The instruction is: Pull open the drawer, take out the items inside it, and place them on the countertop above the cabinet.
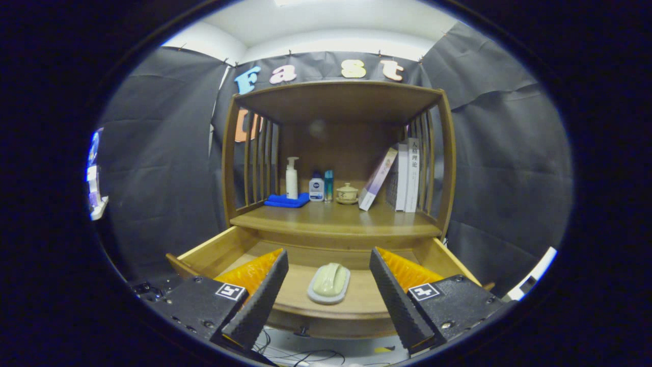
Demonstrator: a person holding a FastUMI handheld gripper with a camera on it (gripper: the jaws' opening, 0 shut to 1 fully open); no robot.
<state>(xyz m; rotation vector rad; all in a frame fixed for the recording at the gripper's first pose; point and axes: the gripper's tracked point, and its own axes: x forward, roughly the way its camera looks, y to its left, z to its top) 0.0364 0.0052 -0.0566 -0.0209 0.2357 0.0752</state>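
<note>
- Dark cloth booth wall behind a wooden cabinet; white ceiling above.
- Gripper held with fingers spread wide, pinching nothing, one finger at 7 o'clock and the other at 5 o'clock of the soap dish.
- Between the fingers, touching neither: a pale soap dish carrying a greenish bar of soap.
- Dish resting on the floor of the drawer, which stands pulled open below the countertop; dish near the drawer's front edge.
- Beyond the drawer, at 12 o'clock from the fingers: the countertop, a wooden shelf surface with slatted sides and a roof board overhead.
- Lined along the back of the countertop, from 11 o'clock toward 1 o'clock: a folded blue cloth with a white pump bottle standing on it, a small white-and-blue bottle just beside, a slim teal bottle, then a lidded tea cup on a saucer.
- Further toward 1 o'clock: one book leaning tilted against upright books that stand by the right-hand slats.
- Under the drawer's front, at 6 o'clock: loose cables on a pale floor.
</note>
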